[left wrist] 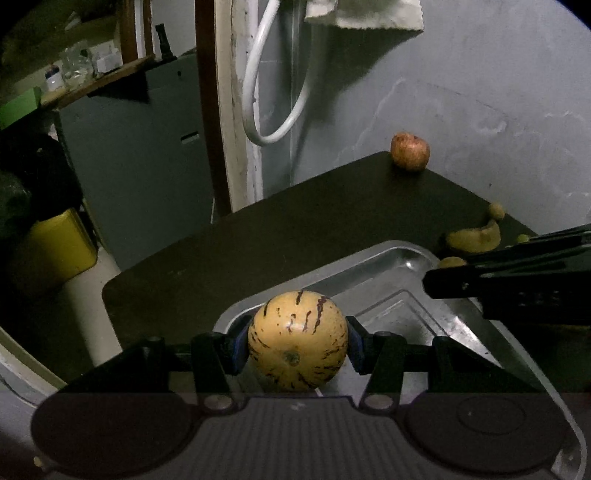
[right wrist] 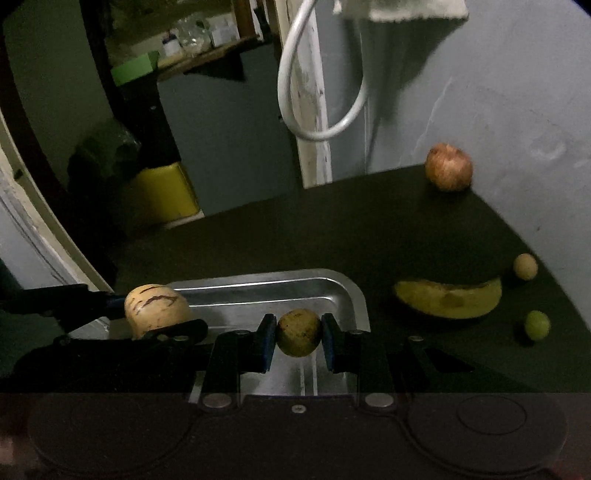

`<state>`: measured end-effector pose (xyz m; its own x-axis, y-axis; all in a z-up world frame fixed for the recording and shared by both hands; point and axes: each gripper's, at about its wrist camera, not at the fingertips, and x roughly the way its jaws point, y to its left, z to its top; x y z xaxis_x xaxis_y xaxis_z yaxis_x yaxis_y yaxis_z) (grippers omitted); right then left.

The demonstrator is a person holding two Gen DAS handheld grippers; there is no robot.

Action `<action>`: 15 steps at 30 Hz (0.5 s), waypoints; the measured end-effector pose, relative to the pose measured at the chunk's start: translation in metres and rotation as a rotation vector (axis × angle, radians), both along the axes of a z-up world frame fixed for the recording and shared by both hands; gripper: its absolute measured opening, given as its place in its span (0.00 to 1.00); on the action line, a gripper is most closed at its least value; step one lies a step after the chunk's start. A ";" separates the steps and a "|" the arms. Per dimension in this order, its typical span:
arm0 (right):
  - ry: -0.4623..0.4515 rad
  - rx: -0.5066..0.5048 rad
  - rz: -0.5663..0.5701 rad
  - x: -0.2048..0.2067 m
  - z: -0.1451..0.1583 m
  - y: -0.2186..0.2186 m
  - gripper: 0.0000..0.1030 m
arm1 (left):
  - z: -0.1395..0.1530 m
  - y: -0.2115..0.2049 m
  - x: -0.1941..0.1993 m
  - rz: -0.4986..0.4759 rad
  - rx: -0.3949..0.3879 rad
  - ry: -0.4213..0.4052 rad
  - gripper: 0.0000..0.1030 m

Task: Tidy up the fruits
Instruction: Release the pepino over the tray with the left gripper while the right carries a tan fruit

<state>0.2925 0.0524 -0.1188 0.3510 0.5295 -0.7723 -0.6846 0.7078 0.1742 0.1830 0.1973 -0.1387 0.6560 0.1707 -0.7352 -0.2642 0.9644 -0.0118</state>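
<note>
Nearest in the left wrist view: the left gripper, its blue pads pressed on either side of a round yellow melon with dark purple streaks, held above the near corner of a metal tray. Nearest in the right wrist view: the right gripper, clamped on a small yellow-brown round fruit, held over the tray's right end. Each view catches the other tool from the side: the left view shows only the dark body of the right gripper entering from the right edge, its held fruit hidden, while the right view shows the streaked melon in profile at the left, over the tray's far left rim. The tray rests on a dark table. Beyond the tray, to the right on the table: a banana, seen whole in the right view, partly cut off by the gripper body in the left. Near the banana's far tip, a small tan round fruit; nearer, just off its right end, a green grape, clear only in the right view. At the far table corner, well apart from the rest and close to the grey wall: a reddish apple. Behind, in both views: a white looped cable, a pale cloth hanging at the top, and a yellow container low on the left.
</note>
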 end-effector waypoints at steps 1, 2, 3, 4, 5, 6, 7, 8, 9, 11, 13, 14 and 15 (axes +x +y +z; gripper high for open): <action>0.004 -0.007 0.001 0.002 -0.004 0.003 0.27 | -0.002 0.001 0.001 0.000 0.001 0.002 0.54; 0.007 -0.012 0.003 0.004 -0.008 0.006 0.27 | -0.003 0.001 0.001 0.001 0.000 0.004 0.54; 0.009 -0.016 0.005 0.004 -0.011 0.007 0.27 | -0.005 0.002 0.002 0.002 0.004 0.005 0.54; 0.010 -0.021 0.007 0.005 -0.013 0.009 0.27 | -0.005 0.003 0.001 0.001 0.006 0.005 0.54; 0.013 -0.024 0.007 0.006 -0.015 0.010 0.27 | -0.006 0.003 0.002 0.001 0.007 0.006 0.54; 0.015 -0.027 0.007 0.006 -0.016 0.010 0.27 | -0.006 0.003 0.003 0.000 0.008 0.007 0.54; 0.019 -0.030 0.007 0.007 -0.018 0.010 0.27 | -0.007 0.004 0.004 0.000 0.008 0.009 0.54; 0.023 -0.032 0.006 0.008 -0.019 0.010 0.27 | -0.008 0.004 0.004 -0.001 0.009 0.011 0.54; 0.027 -0.035 0.006 0.008 -0.020 0.011 0.27 | -0.009 0.005 0.005 -0.003 0.011 0.015 0.54; 0.033 -0.040 0.005 0.009 -0.021 0.012 0.27 | -0.010 0.005 0.005 -0.005 0.013 0.018 0.55; 0.039 -0.043 0.004 0.009 -0.023 0.012 0.27 | -0.010 0.004 0.005 -0.011 0.021 0.016 0.55; 0.040 -0.043 0.005 0.009 -0.023 0.012 0.27 | -0.011 0.004 0.005 -0.012 0.023 0.016 0.55; 0.042 -0.045 0.007 0.009 -0.024 0.014 0.27 | -0.010 0.003 0.005 -0.014 0.025 0.016 0.55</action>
